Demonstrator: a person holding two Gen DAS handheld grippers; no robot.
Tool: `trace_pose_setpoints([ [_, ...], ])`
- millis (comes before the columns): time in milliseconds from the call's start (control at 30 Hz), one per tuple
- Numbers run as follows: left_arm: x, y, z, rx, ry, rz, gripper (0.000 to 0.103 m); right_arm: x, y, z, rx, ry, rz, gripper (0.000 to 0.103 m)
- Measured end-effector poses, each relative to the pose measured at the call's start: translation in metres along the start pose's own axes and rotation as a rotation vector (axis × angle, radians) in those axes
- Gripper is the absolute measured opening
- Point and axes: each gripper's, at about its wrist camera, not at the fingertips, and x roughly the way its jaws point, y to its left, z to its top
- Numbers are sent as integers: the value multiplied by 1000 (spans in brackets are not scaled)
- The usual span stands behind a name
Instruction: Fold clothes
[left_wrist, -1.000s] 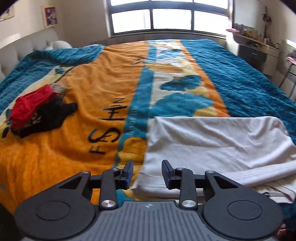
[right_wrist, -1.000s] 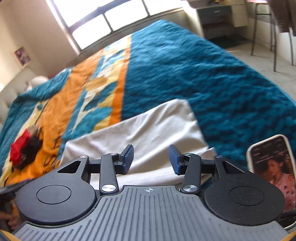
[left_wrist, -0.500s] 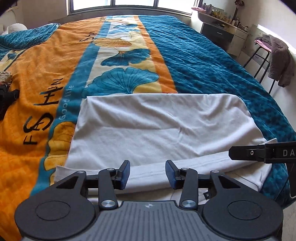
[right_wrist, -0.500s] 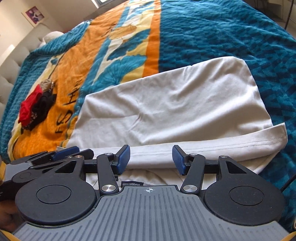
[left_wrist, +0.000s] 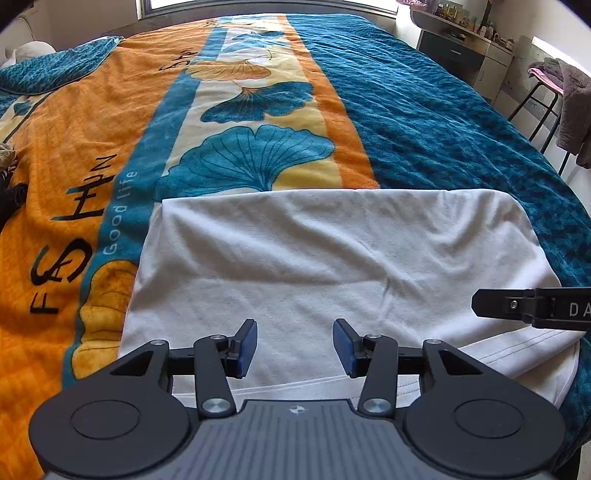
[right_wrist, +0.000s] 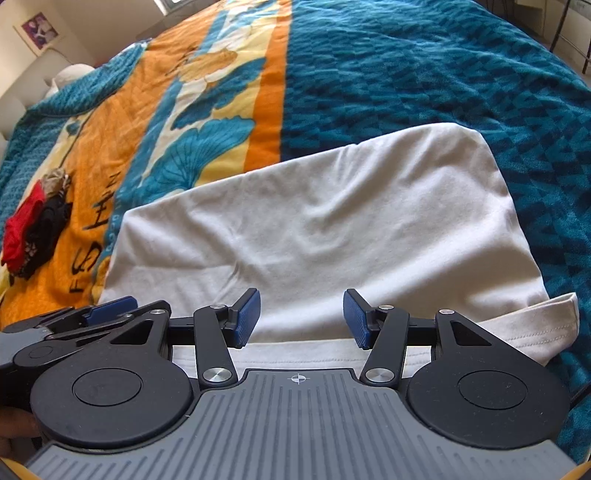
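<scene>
Both claws, left claw (left_wrist: 294, 348) and right claw (right_wrist: 301, 318), gape empty just over the near hem of the white shirt (left_wrist: 332, 258), whose long axis runs crosswise.

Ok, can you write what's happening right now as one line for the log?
step: folding | item: white cotton shirt, half-folded on bed | left claw: open, above near edge | right claw: open, above near edge | held: nothing
</scene>
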Motion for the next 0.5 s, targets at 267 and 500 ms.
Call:
trace_pose_setpoints([
  [267, 15, -7, 0, 30, 32, 3, 45, 19, -5, 8, -11, 8, -65, 56],
  [500, 0, -10, -23, 146, 132, -174, 32, 19, -19, -6, -17, 191, 23, 55],
])
